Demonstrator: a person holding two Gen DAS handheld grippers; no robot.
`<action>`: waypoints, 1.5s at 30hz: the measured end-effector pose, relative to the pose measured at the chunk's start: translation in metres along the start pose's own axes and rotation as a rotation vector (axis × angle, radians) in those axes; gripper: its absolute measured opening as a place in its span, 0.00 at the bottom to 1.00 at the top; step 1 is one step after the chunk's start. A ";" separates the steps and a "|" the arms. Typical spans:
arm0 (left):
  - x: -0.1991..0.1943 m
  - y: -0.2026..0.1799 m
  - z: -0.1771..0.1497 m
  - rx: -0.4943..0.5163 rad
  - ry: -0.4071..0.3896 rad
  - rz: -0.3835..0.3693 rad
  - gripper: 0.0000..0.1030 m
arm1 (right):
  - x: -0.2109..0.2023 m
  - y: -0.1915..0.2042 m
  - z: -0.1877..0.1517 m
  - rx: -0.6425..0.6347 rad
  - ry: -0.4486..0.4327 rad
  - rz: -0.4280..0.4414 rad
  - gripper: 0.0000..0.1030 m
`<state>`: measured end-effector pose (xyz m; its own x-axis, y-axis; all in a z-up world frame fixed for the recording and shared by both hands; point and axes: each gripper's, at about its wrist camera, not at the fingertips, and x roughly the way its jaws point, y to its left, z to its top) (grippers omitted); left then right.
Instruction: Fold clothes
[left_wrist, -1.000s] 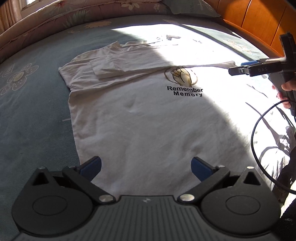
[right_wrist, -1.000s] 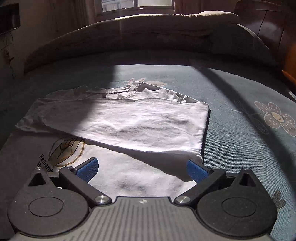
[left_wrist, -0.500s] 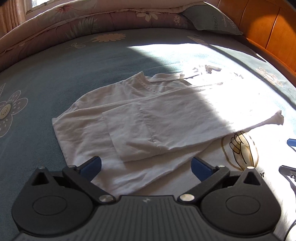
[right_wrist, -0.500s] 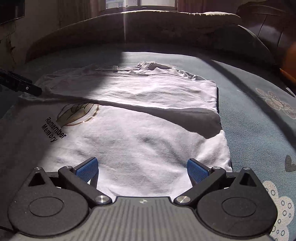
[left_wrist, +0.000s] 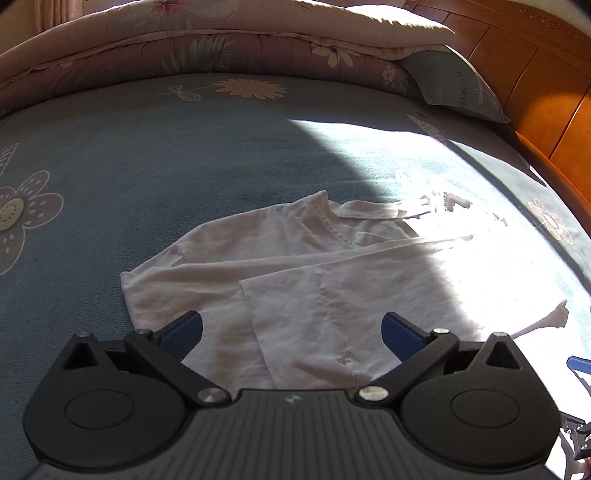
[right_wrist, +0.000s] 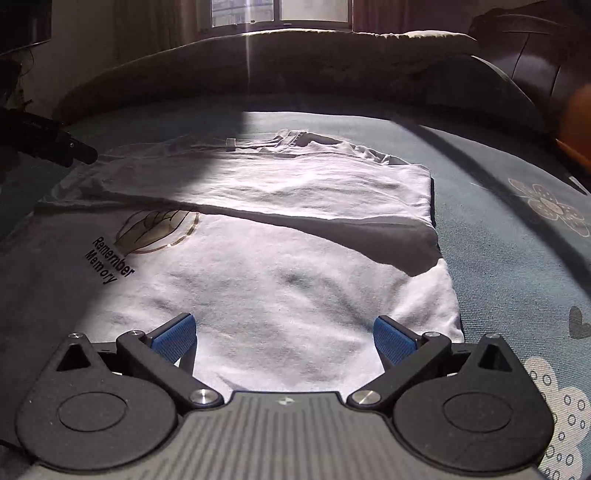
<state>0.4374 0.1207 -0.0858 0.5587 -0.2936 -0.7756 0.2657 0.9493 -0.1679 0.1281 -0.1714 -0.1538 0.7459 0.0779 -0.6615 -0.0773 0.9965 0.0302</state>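
A white T-shirt (right_wrist: 288, 280) with a hand print and "Remember Memory" lies flat on the blue bedspread (left_wrist: 155, 166). Both sleeves are folded in over its chest. In the left wrist view I see its collar end and a folded sleeve (left_wrist: 306, 306). My left gripper (left_wrist: 291, 328) is open and empty, just above the folded sleeve. My right gripper (right_wrist: 284, 339) is open and empty over the shirt's lower body. The left gripper's fingers (right_wrist: 55, 144) show at the left edge of the right wrist view. A bit of the right gripper (left_wrist: 580, 365) shows at the left wrist view's right edge.
A rolled floral quilt (left_wrist: 207, 40) and a pillow (left_wrist: 454, 88) lie along the far side of the bed. An orange wooden headboard (left_wrist: 546, 96) stands at the right. A window (right_wrist: 280, 11) is behind the quilt. Sunlight falls across part of the shirt.
My left gripper has moved forward to the shirt's collar end and lowered towards the folded sleeve. My right gripper has drawn back to the shirt's lower body. Both stayed open.
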 end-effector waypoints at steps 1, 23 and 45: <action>0.011 0.009 0.004 -0.023 0.011 0.019 0.99 | 0.000 0.000 0.000 0.000 0.000 0.000 1.00; 0.028 0.070 0.045 -0.363 -0.085 0.004 0.99 | 0.000 -0.001 -0.001 0.000 -0.004 0.004 1.00; -0.127 -0.117 -0.172 0.101 0.146 -0.024 0.99 | -0.060 0.038 -0.022 -0.122 0.192 0.059 1.00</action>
<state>0.1999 0.0661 -0.0723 0.4333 -0.2897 -0.8534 0.3597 0.9238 -0.1310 0.0661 -0.1391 -0.1297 0.5991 0.1170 -0.7921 -0.2052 0.9787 -0.0106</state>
